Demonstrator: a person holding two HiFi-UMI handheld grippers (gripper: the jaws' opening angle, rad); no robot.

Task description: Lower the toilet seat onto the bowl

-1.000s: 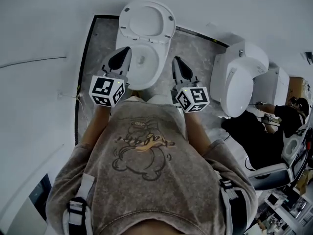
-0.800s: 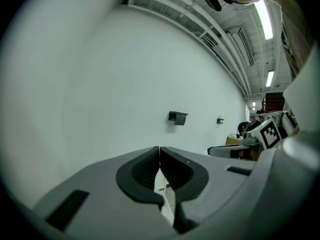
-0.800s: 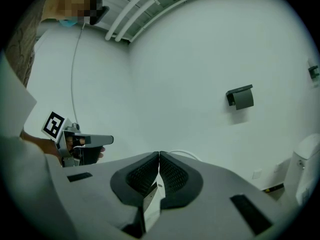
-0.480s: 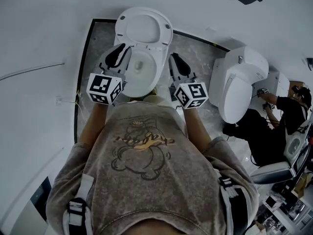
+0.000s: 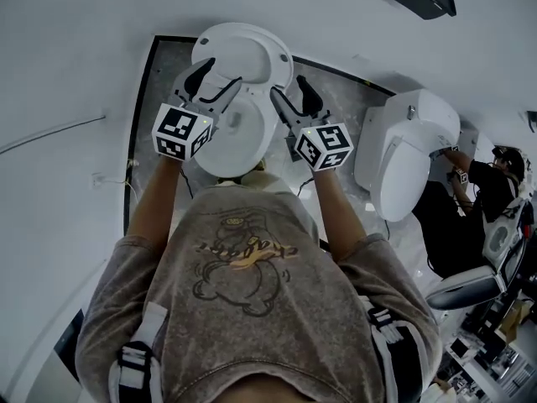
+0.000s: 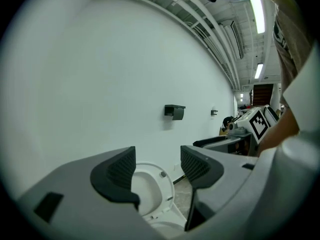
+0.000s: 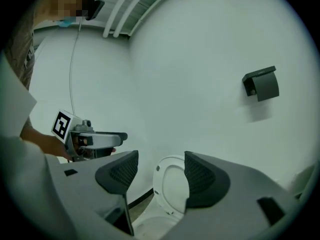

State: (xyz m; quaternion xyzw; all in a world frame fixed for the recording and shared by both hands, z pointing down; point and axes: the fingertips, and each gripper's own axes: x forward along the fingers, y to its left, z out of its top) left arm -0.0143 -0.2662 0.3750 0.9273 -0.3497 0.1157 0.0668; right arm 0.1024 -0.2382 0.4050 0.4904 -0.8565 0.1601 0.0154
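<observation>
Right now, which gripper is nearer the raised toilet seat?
Left, slightly: left gripper overlaps the toilet seat at its left edge; right gripper sits off its right edge. Both jaws have just been opening, empty.

light: dim, even, grey cast | ceiling tubes glare | gripper views: fisheye, dark corners

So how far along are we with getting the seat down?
Nothing done yet: the white oval toilet seat stands upright, off the white ceramic bowl. In hand: left gripper and right gripper, jaws just opened and empty, reach toward it. Left: grip it and lower it.
</observation>
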